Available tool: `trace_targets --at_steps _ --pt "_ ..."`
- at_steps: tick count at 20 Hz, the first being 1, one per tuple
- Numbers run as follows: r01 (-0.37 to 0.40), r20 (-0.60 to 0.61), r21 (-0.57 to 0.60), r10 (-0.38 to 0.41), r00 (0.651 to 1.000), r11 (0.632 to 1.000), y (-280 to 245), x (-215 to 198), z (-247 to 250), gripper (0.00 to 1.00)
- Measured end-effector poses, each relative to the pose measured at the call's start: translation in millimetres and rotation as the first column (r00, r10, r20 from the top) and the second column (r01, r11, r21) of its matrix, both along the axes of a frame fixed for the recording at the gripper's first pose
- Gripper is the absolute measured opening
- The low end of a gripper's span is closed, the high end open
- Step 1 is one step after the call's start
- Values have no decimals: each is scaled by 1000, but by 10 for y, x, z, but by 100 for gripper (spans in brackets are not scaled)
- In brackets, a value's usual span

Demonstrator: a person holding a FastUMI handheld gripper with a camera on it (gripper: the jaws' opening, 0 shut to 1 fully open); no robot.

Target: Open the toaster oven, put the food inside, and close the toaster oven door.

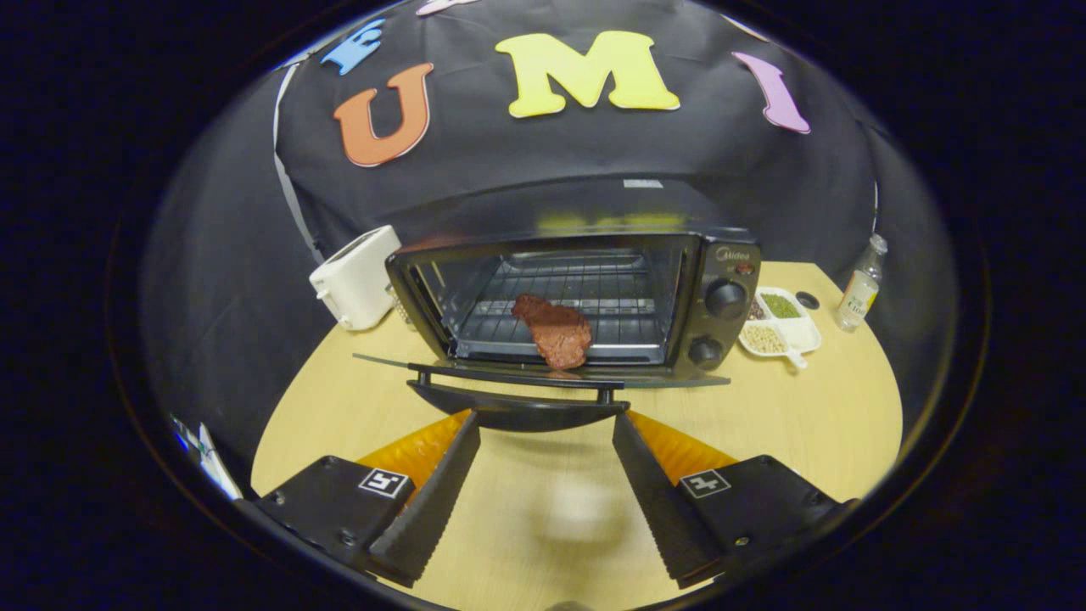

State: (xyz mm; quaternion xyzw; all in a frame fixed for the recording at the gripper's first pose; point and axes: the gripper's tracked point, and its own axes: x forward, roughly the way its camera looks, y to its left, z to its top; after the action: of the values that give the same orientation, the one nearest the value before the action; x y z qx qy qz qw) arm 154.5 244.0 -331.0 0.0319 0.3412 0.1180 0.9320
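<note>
A black toaster oven stands on the round wooden table, its glass door folded down flat toward me. A reddish-brown piece of meat lies on the wire rack inside, near the front edge of the opening. The door's black handle sits just ahead of my fingertips. My gripper is open, with nothing between its fingers, which reach up to the handle from below and in front.
A white pop-up toaster stands left of the oven. Right of the oven lie a white divided dish of beans and a small clear bottle. Bare tabletop lies under my fingers.
</note>
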Motion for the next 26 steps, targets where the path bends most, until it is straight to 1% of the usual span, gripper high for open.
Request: trace_targets --at_steps 3,7,10,16,19,22,24,26 --pt "12 27 10 -13 1000 1000 62 140 123 100" --pt "23 76 -28 -21 997 999 66 443 304 100" --pt "22 100 -36 -19 995 999 75 524 386 100" --pt "47 94 -12 -45 995 999 -68 427 420 99" --pt "65 126 -22 -62 990 998 -255 314 582 99" --pt "87 194 -43 -77 978 995 -533 118 917 99" --pt "109 268 -57 -90 959 992 -767 -41 1285 99" --pt "136 346 -55 -108 932 989 -1028 -260 1736 99"
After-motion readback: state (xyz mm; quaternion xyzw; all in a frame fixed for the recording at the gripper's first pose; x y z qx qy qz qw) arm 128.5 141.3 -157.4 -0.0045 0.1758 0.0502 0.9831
